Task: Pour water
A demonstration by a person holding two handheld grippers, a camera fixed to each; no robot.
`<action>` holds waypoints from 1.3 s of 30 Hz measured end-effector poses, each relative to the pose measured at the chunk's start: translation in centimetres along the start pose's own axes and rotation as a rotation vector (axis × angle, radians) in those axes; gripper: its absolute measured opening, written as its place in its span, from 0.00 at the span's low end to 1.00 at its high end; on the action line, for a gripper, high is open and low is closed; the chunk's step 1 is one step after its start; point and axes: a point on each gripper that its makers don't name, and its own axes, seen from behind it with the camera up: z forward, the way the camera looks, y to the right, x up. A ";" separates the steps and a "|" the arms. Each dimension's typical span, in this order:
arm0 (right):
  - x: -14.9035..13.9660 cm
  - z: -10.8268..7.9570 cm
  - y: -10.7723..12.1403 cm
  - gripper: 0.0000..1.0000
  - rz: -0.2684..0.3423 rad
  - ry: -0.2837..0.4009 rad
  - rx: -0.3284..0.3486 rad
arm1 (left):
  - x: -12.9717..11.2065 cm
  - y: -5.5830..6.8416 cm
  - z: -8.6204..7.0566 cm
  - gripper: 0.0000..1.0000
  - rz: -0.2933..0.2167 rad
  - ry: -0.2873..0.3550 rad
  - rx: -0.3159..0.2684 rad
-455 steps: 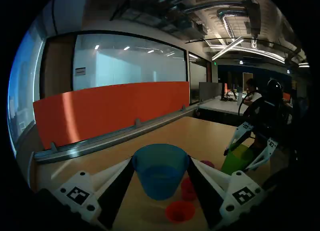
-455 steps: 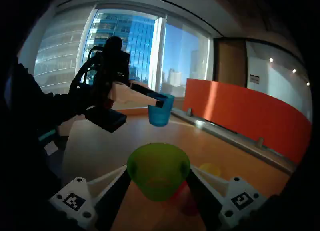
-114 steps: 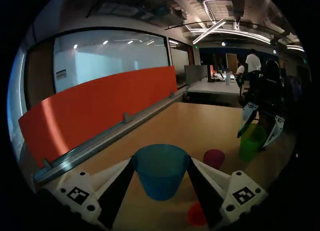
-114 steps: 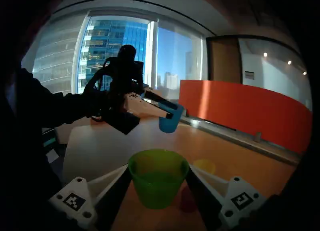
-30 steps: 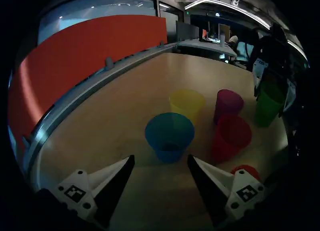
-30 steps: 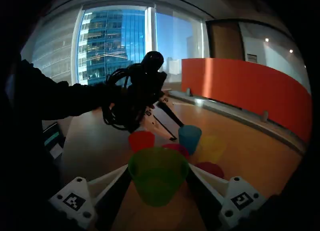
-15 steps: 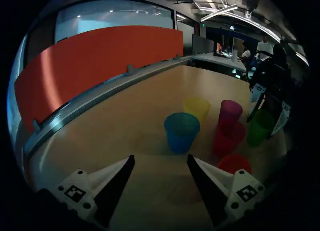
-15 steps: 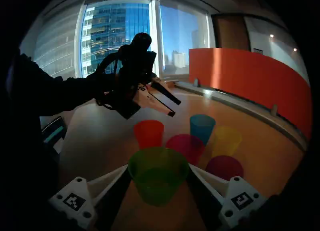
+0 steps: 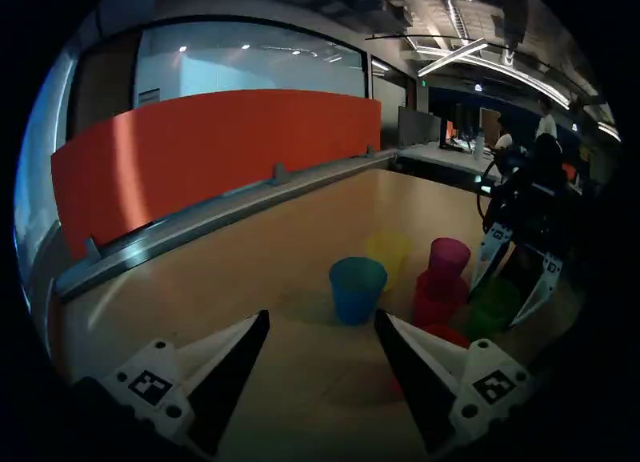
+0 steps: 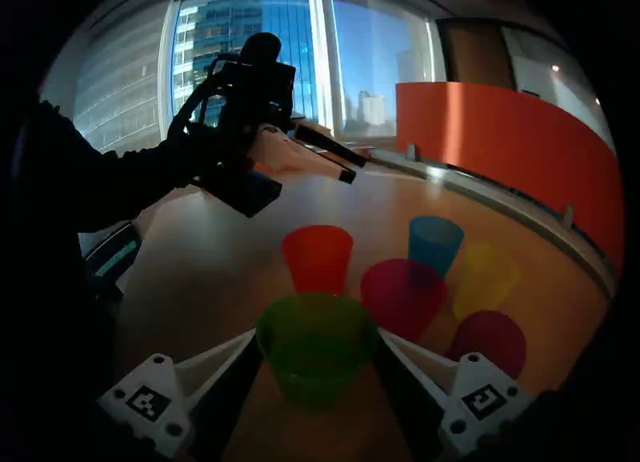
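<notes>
- In the right gripper view, the right gripper (image 10: pixel 317 340) has both fingers pressed against the sides of the green cup (image 10: pixel 316 366). The cup is upright between them, and it is not clear whether it holds water.
- In the left gripper view, the left gripper (image 9: pixel 320 318) has its jaws spread wide with nothing between them, above the wooden tabletop (image 9: pixel 264 246).
- Just past those open fingers the blue cup (image 9: pixel 357 288) stands upright on the tabletop, well away from every edge.
- In the right gripper view, an orange-red cup (image 10: pixel 318 256) and a red cup (image 10: pixel 402 294) stand side by side just beyond the green cup. A magenta cup (image 10: pixel 490 342) stands to their right.
- A yellow cup (image 10: pixel 482 278) stands just beside the blue cup, both on the side toward the railed edge.
- Farther off in the right gripper view, a hand (image 10: pixel 188 154) in a dark sleeve holds the left gripper above the tabletop, clear of the cups.
- A metal rail (image 9: pixel 208 218) runs along the tabletop's far edge.
- An orange partition (image 9: pixel 216 154) rises behind the rail.
- Tall windows (image 10: pixel 264 54) stand beyond the tabletop's far corner.
</notes>
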 end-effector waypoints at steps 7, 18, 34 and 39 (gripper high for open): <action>0.1 0.8 -0.6 0.90 -0.009 -0.007 0.019 | 1.0 0.7 -1.5 0.98 -0.005 0.038 0.002; -0.7 1.5 -1.0 0.91 -0.033 -0.061 0.024 | 1.8 1.6 -2.8 0.98 0.026 0.052 0.001; -2.3 1.2 -0.7 0.98 -0.065 -0.117 -0.003 | 2.0 2.3 -3.2 0.98 0.046 0.045 0.004; -2.3 0.6 -0.4 1.00 -0.058 -0.117 -0.018 | 1.8 2.5 -3.4 0.98 0.048 0.041 0.008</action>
